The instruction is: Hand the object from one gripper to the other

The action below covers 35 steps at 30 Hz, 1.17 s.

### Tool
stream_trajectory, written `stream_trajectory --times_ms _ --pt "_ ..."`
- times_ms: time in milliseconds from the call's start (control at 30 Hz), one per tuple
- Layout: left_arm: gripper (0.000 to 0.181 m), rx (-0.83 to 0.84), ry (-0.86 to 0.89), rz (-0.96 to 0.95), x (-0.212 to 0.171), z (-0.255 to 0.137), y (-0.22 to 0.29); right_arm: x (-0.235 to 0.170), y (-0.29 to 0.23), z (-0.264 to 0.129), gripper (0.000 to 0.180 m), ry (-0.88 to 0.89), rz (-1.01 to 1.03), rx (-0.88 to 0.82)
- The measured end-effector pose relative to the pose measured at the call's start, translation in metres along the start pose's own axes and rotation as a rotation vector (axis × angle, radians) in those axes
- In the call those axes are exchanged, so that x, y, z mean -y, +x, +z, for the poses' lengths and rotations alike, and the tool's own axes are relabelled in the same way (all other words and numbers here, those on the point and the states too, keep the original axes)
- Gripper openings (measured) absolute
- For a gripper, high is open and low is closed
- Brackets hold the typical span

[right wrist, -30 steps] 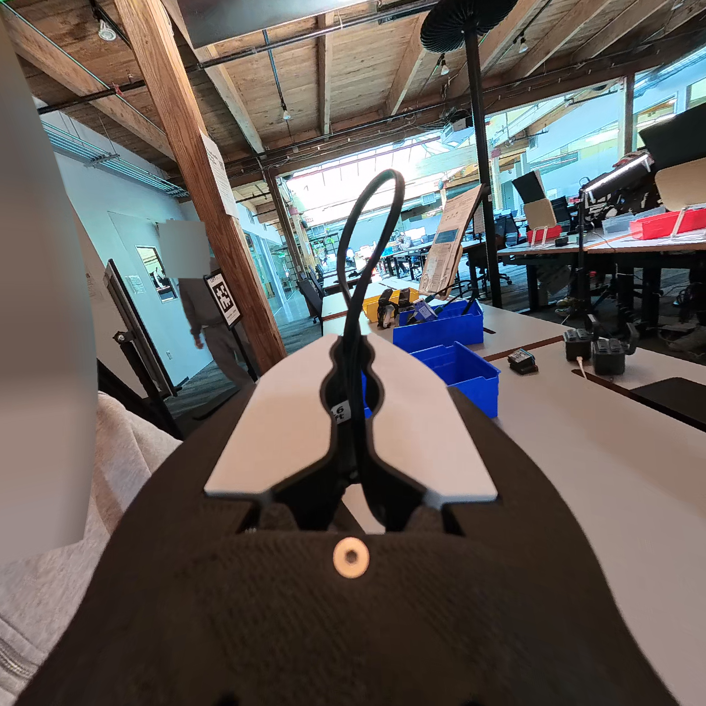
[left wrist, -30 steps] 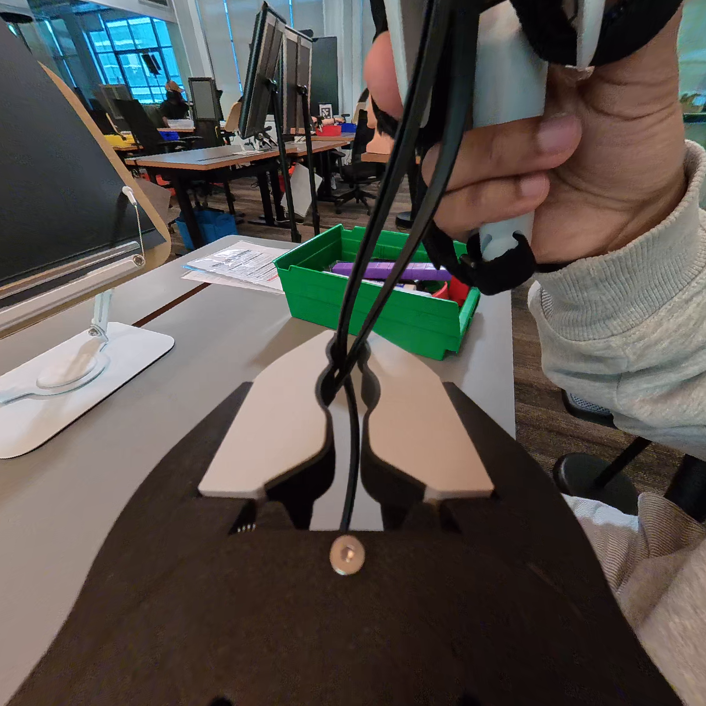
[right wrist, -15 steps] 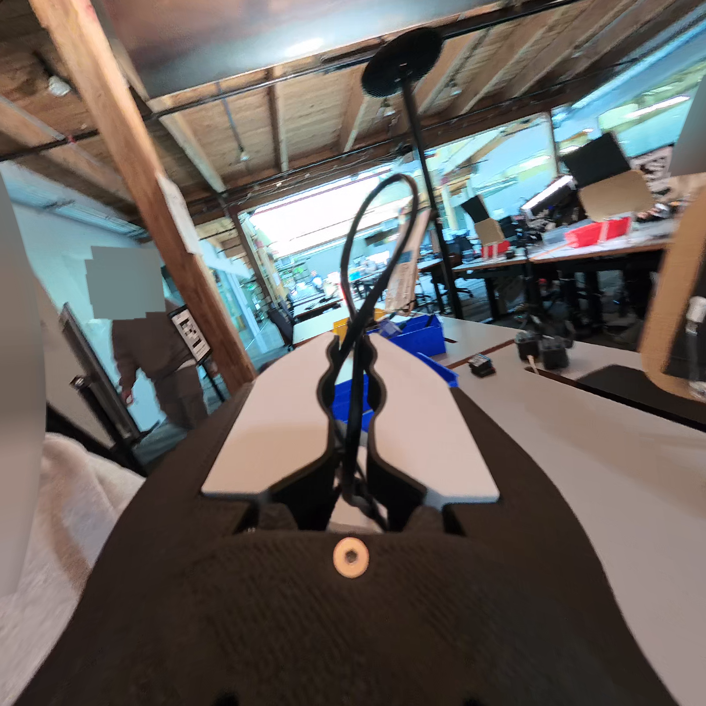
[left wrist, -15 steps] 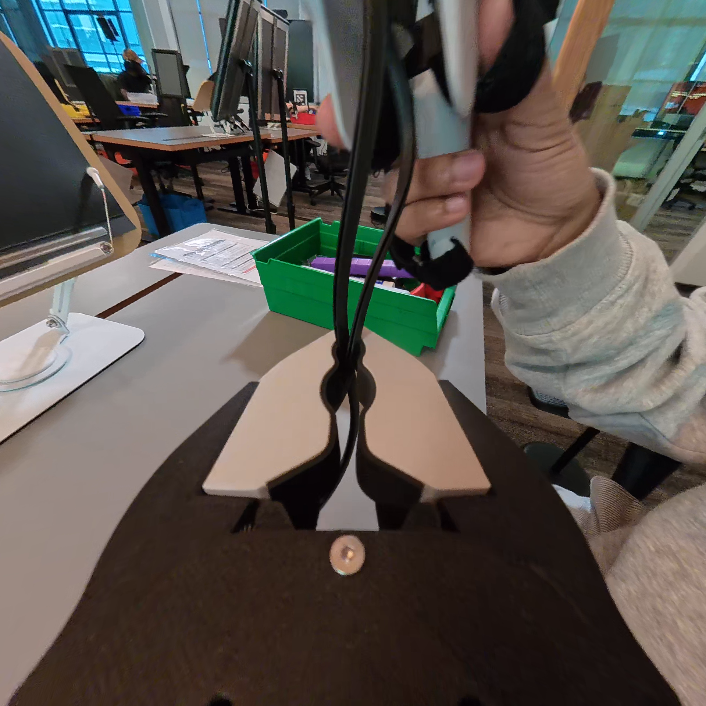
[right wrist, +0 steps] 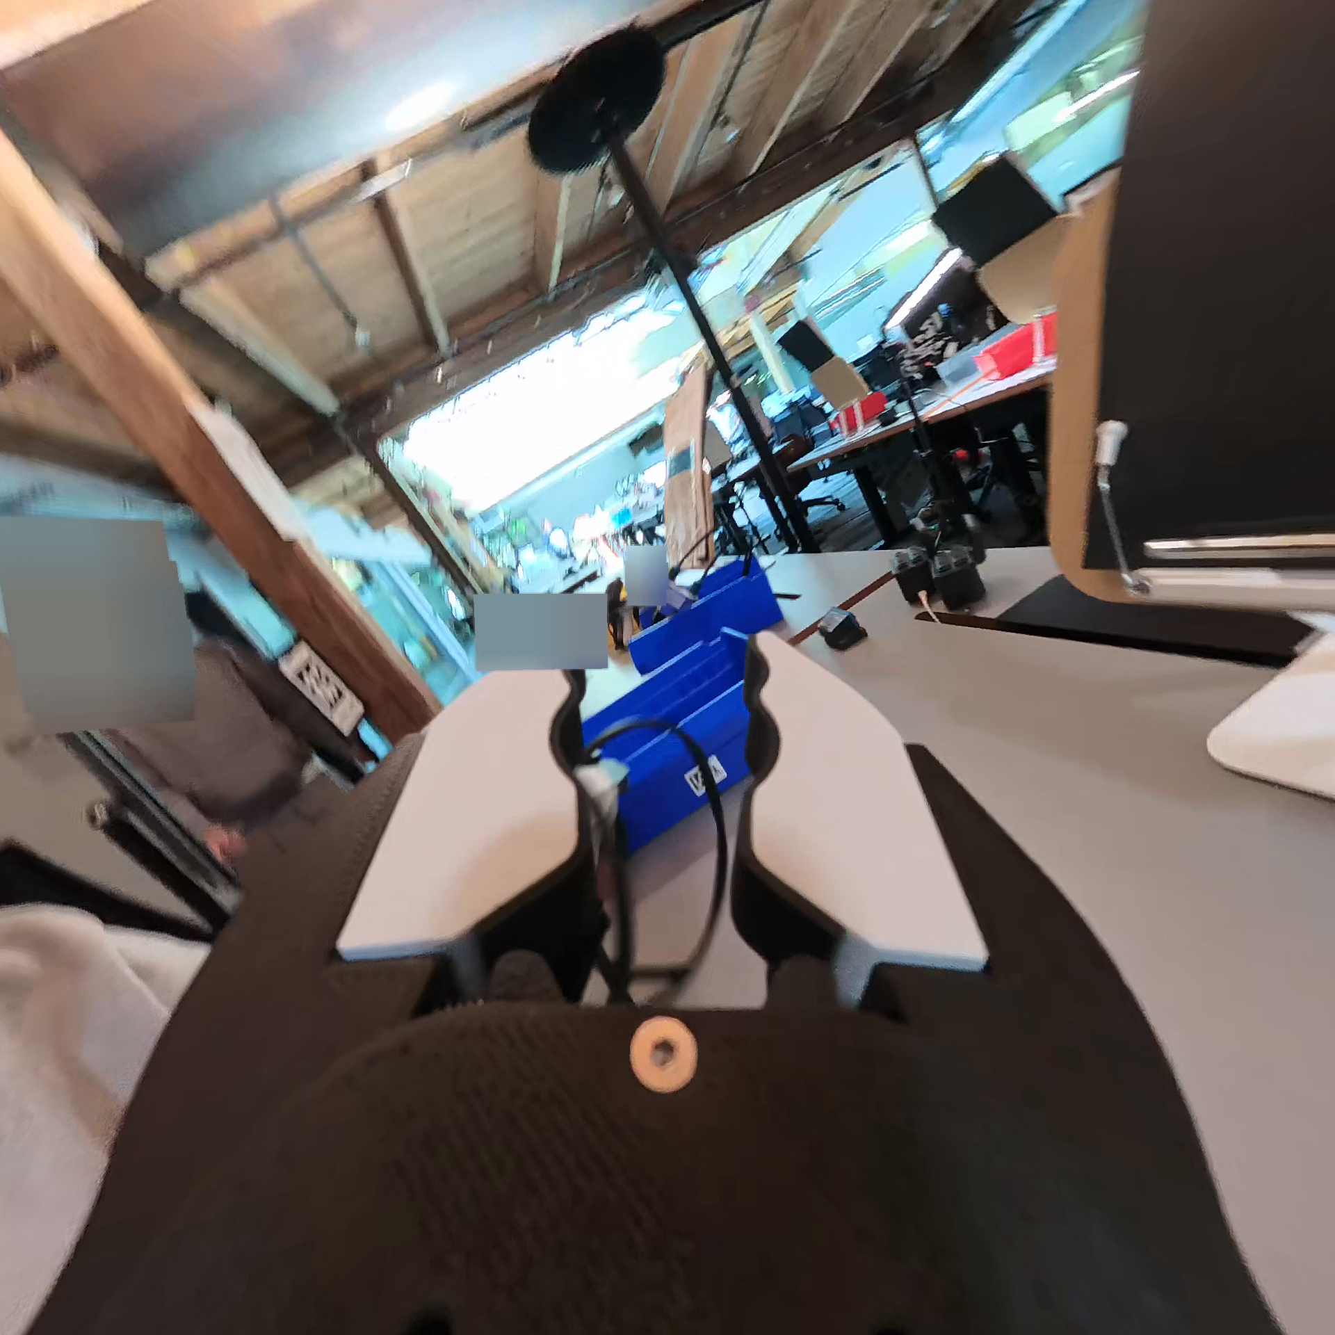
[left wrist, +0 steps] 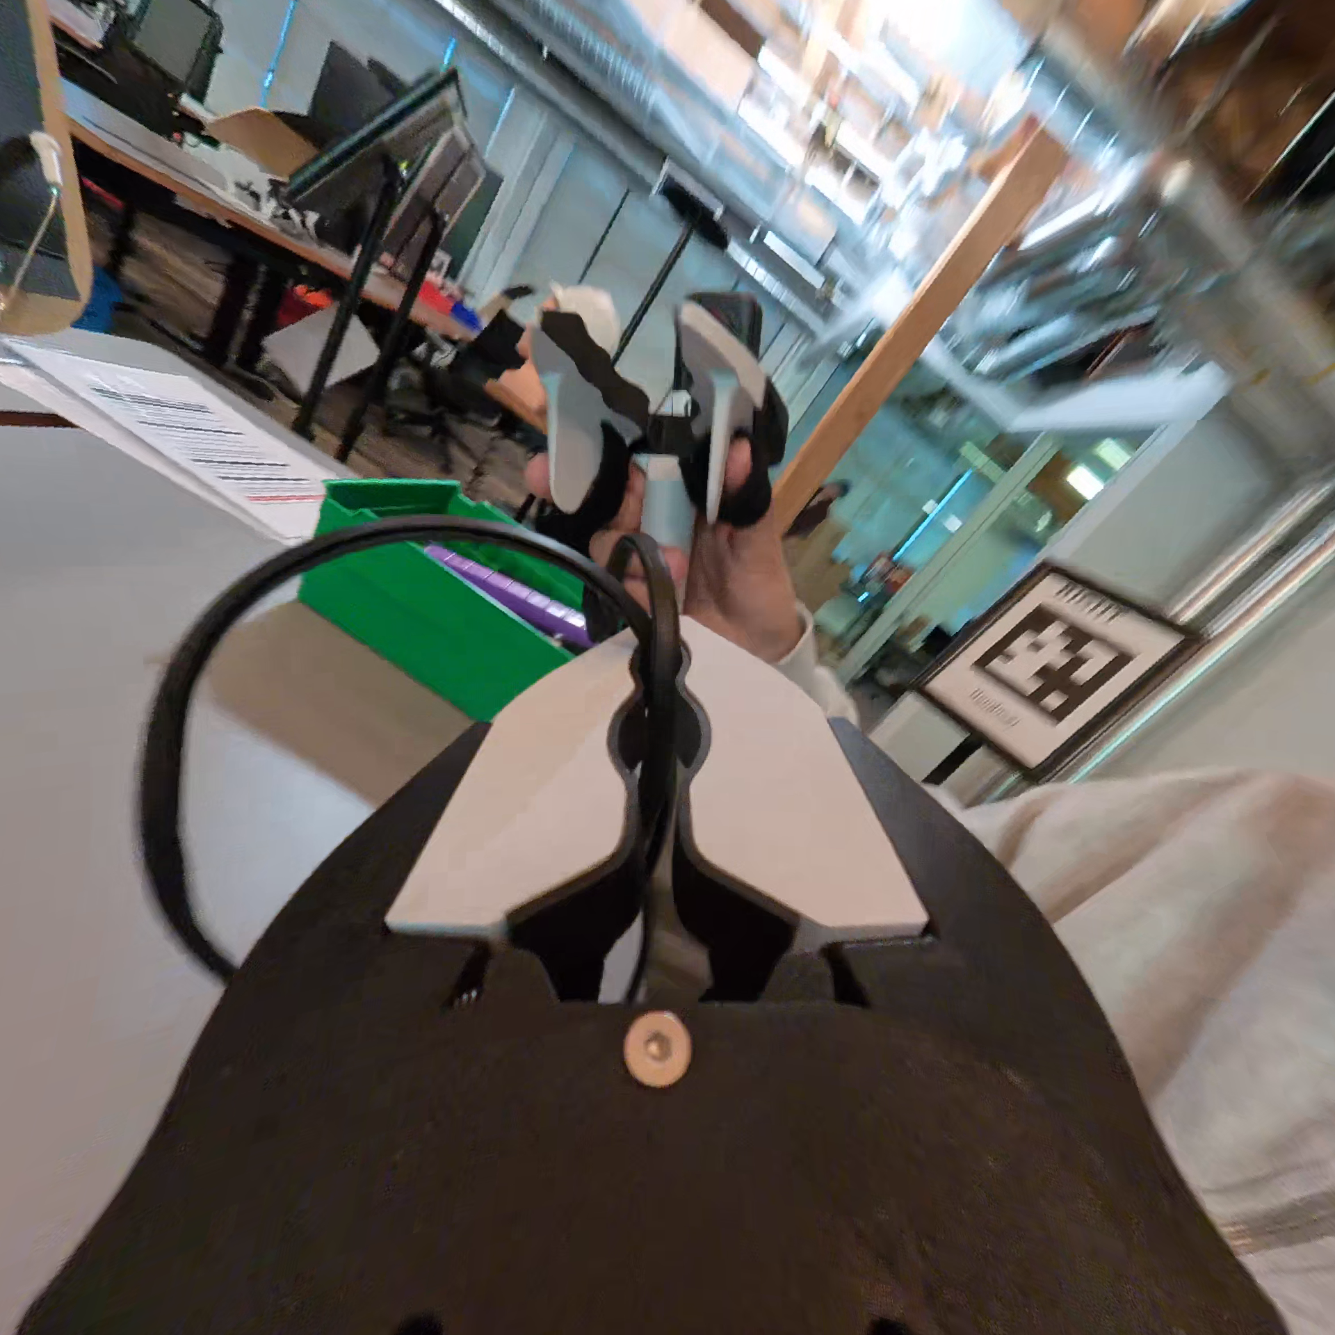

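Observation:
A black cable point(left wrist: 167, 722) is pinched at the tips of my left gripper point(left wrist: 659, 650), which is shut on it. The cable curves out in a wide loop to the left over the grey table point(left wrist: 87, 578). My right gripper point(left wrist: 636, 361) shows farther off in the left wrist view, held up by a hand, its jaws apart. In the right wrist view the right gripper point(right wrist: 661, 650) is open. A thin stretch of cable point(right wrist: 716, 831) with a silvery plug point(right wrist: 599, 780) shows low in the gap between its fingers. I cannot tell whether it touches them.
A green bin point(left wrist: 433, 636) with purple parts stands on the table ahead of the left gripper, with paper sheets point(left wrist: 180, 426) behind it. Blue bins point(right wrist: 693, 650) stand ahead of the right gripper. A monitor point(right wrist: 1228, 289) with a white base point(right wrist: 1286, 729) stands to the right. A person point(right wrist: 238, 758) is at left. The left gripper's tips are roughly 10 cm from the right gripper's.
The right gripper has opened, let go of the cable and drawn away from the left one. The cable now hangs in a loop from the shut left gripper. Both views have swung.

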<state>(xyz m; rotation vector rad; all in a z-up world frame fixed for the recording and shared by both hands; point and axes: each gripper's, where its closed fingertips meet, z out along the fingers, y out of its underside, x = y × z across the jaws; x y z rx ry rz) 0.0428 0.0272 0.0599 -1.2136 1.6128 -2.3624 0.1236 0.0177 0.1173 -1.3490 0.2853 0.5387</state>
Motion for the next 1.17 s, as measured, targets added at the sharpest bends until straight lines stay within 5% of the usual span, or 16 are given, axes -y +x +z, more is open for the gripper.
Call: stream_trajectory --times_ms 467,733,1167 --pt "0.001 -0.141 -0.041 -0.192 0.013 -0.020 0.010 -0.058 -0.059 0.028 0.025 -0.306 -0.786 0.068" --pt "0.001 -0.285 -0.317 -0.279 -0.016 -0.028 0.035 -0.076 -0.079 0.022 0.027 -0.363 -0.918 0.202" --pt "0.001 -0.117 -0.754 -0.096 -0.082 -0.043 0.025 -0.142 -0.080 0.010 0.023 -0.758 -1.116 0.279"
